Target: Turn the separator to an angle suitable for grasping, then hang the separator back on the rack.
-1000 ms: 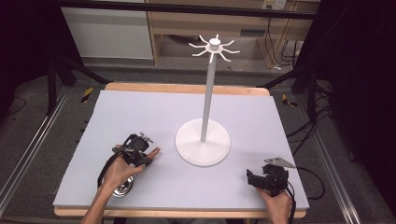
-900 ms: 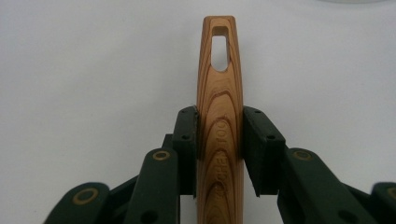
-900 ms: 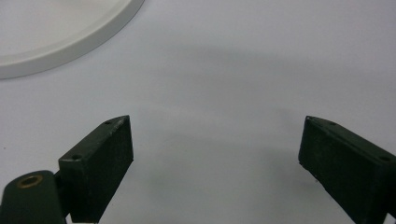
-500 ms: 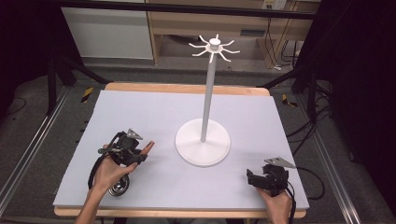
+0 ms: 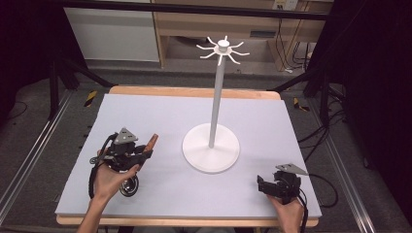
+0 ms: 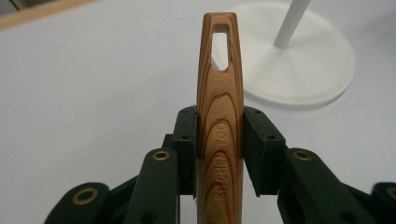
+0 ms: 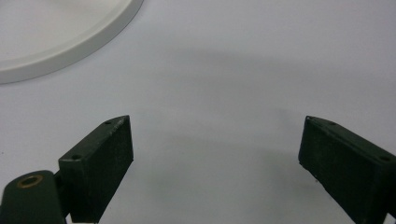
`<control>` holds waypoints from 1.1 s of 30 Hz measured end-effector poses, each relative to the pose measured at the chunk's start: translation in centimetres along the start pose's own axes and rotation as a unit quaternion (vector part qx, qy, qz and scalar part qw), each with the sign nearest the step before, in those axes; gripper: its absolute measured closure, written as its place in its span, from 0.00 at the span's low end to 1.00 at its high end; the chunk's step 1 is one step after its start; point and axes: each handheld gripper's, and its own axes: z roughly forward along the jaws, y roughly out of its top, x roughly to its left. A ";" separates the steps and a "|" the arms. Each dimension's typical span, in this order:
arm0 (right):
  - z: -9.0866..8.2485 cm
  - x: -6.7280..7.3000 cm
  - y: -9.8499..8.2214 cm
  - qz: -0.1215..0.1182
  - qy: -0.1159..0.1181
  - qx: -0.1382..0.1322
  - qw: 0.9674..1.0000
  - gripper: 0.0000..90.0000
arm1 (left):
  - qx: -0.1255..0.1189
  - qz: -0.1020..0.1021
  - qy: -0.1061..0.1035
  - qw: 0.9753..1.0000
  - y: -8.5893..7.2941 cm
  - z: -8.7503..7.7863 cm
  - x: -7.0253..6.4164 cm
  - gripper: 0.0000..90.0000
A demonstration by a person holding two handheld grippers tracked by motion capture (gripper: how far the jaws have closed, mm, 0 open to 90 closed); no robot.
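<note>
left gripper: clenched on a wooden handle, pads pressing its two flat sides about midway, above the counter at the left front
wooden handle: points up and toward the white stand; its slotted hole is at the free end; a metal utensil head seems to hang below the hand, hard to make out
advice: I judge the aim is to hang it by the slot, so keep the grip firm, raise it clear of the base, and bring the slot square onto one prong
hooks: white prongs radiating at the pole top, all bare
right gripper: released, jaws wide with nothing between, low over the counter at the right front; best left idle, or ready to steady the base
</note>
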 end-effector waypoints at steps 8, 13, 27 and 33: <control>0.0 -0.1 0.0 0.000 -0.001 -0.001 1.000 0.12 | -0.081 -0.004 0.006 0.997 0.7 -2.0 -0.7 0.75; -0.1 0.0 0.0 -0.002 -0.002 -0.002 1.000 0.12 | -0.109 -0.012 -0.004 0.994 1.2 -3.0 -0.7 0.75; -0.3 0.1 0.0 -0.006 -0.004 -0.015 1.000 0.12 | -0.176 -0.002 -0.013 0.984 3.6 -5.1 -2.0 0.75; -0.4 0.0 -0.1 -0.002 -0.003 -0.015 1.000 0.12 | -0.204 0.005 -0.017 0.979 5.1 -5.9 -2.8 0.75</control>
